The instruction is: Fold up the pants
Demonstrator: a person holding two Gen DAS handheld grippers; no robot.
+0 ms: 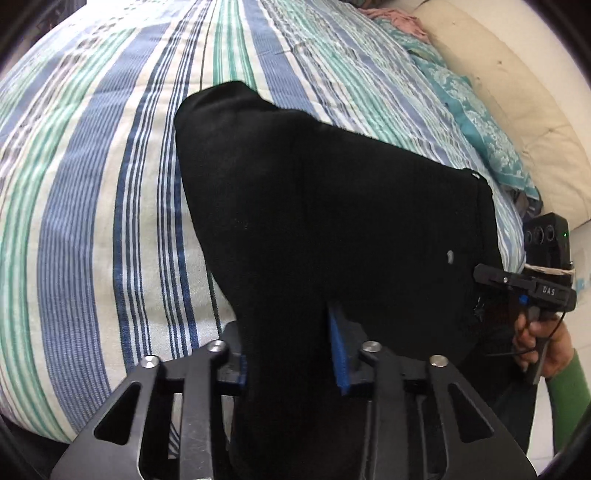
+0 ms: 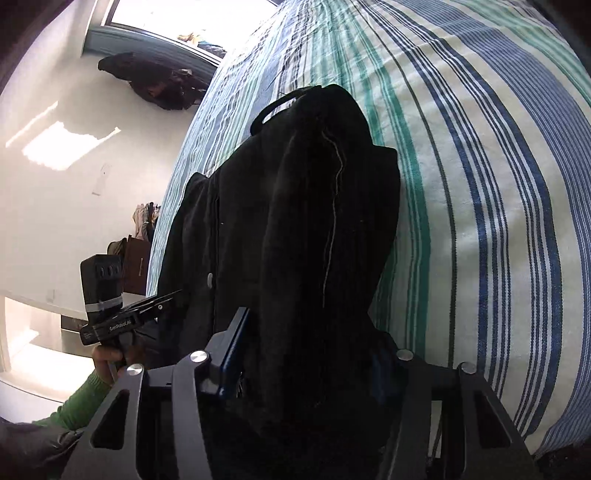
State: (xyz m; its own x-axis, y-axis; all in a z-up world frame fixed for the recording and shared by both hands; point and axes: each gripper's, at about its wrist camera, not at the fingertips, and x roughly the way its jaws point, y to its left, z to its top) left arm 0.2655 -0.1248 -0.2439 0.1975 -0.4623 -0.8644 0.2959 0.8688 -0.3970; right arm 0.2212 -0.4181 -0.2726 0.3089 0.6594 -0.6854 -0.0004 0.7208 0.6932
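Note:
Black pants (image 1: pixel 314 206) lie bunched on a striped bed sheet (image 1: pixel 92 184) near its edge. My left gripper (image 1: pixel 291 339) is shut on a thick fold of the pants, and the cloth fills the gap between its blue pads (image 1: pixel 338 350). My right gripper (image 2: pixel 310 350) is shut on the pants (image 2: pixel 295 221) at another part, near a small white button (image 2: pixel 209 277). Each gripper shows in the other's view: the right one at the far right (image 1: pixel 524 284), the left one at the lower left (image 2: pixel 122 321).
A cream sofa or headboard (image 1: pixel 517 92) and a teal patterned cloth (image 1: pixel 480 125) lie beyond the bed. In the right wrist view a white wall, a window (image 2: pixel 184 14), dark clothes (image 2: pixel 155 81) and a brown bag (image 2: pixel 133 266) stand beside the bed.

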